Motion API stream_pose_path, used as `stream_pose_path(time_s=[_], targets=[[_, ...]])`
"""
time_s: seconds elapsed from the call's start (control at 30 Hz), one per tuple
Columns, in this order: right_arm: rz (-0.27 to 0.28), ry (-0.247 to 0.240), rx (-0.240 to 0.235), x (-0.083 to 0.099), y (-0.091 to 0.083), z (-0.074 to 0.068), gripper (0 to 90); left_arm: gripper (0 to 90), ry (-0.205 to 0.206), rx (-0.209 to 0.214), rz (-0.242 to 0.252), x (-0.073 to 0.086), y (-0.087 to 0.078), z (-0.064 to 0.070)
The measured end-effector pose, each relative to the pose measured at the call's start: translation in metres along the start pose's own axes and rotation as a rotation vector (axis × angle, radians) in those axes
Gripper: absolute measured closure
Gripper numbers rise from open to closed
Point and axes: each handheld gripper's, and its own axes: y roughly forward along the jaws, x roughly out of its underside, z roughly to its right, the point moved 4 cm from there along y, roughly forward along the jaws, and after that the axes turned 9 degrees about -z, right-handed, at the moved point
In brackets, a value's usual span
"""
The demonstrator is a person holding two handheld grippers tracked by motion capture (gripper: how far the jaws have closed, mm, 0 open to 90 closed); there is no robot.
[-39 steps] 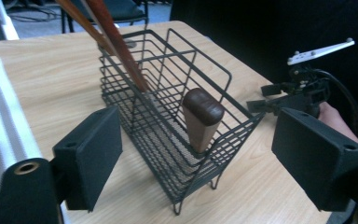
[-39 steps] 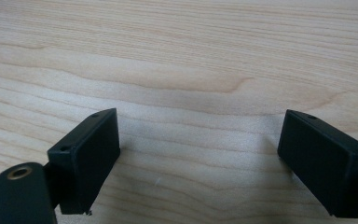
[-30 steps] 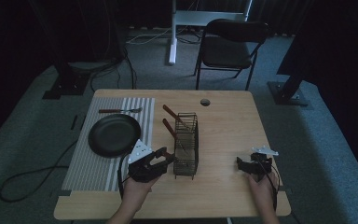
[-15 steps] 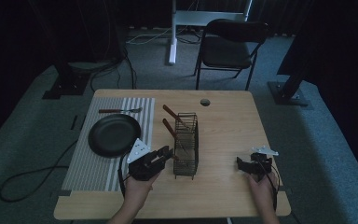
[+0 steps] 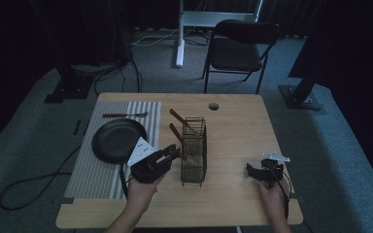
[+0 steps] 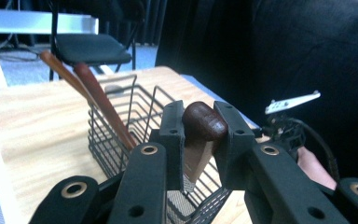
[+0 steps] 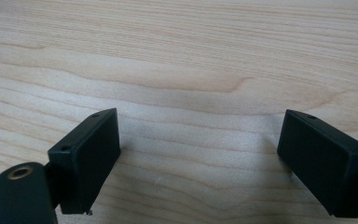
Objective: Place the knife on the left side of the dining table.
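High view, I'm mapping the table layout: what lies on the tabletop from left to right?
Black pan on the striped mat → left tool → wire basket → right tool.

utensil [image 6: 200, 135] lower end hidden behind gripper [image 6: 200, 140]

Black tongs [image 6: 200, 140], brass rivets, grey triangular top plates, black cables.

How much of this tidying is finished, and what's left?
Two brown wooden-handled utensils already stand in the black wire basket. The left tongs are shut on a third wooden handle at the basket. A utensil on the striped mat and the black pan look left. The right tongs rest open.
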Motion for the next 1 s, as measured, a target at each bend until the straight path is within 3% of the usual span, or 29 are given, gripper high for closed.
stream_pose_path(time_s=[0.53,0.8,1.0], targets=[[0.001,-0.001,0.000,0.000,0.000,0.000,12.0,75.9,0.042,0.003,0.095,-0.040,-0.049,-0.001],[0.001,-0.001,0.000,0.000,0.000,0.000,12.0,75.9,0.051,-0.007,0.125,-0.046,-0.067,-0.003],[0.001,-0.001,0.000,0.000,0.000,0.000,12.0,75.9,0.055,-0.012,0.121,-0.044,-0.078,-0.009]])
